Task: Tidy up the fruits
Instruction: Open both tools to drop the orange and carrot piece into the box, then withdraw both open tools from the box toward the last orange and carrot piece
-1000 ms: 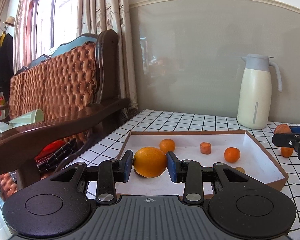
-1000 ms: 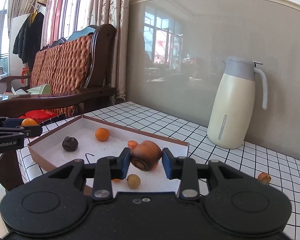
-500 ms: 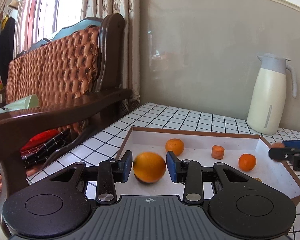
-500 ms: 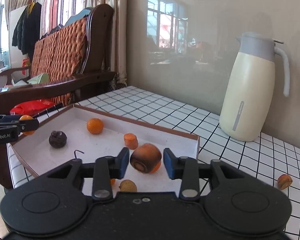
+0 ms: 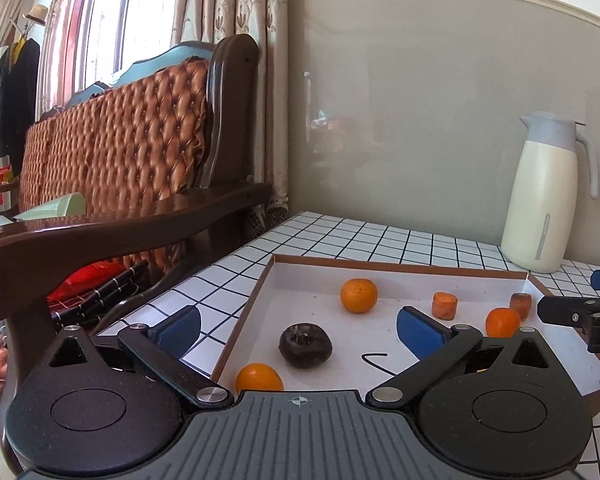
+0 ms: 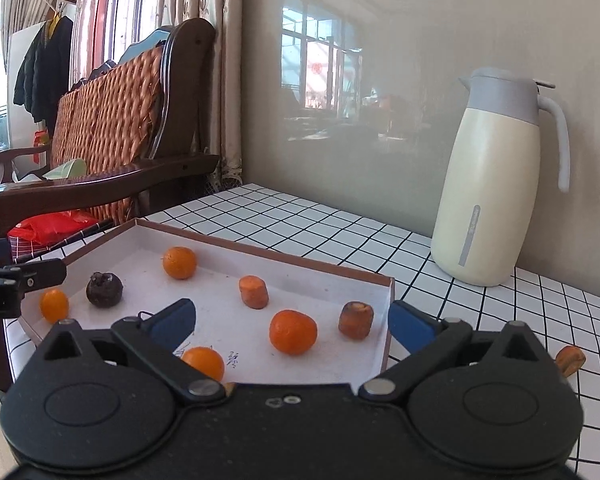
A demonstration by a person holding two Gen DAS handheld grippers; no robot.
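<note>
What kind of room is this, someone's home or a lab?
Most likely a living room in a home. A tufted wooden sofa stands beside the checked table, long curtains hang at the window, coats hang on a rack, and a thermos jug sits by the wall.

A shallow tray with brown walls and a white floor is seen flat on the worktop, holding the fruits apart from one another. A mandarin lies toward the far wall, with a carrot stub to its right. A dark shrivelled fruit rests near the left wall, an orange just beside it. A second mandarin and a browned stub lie near the right wall; a third mandarin lies nearest. One brown piece remains outside on the worktop.
</note>
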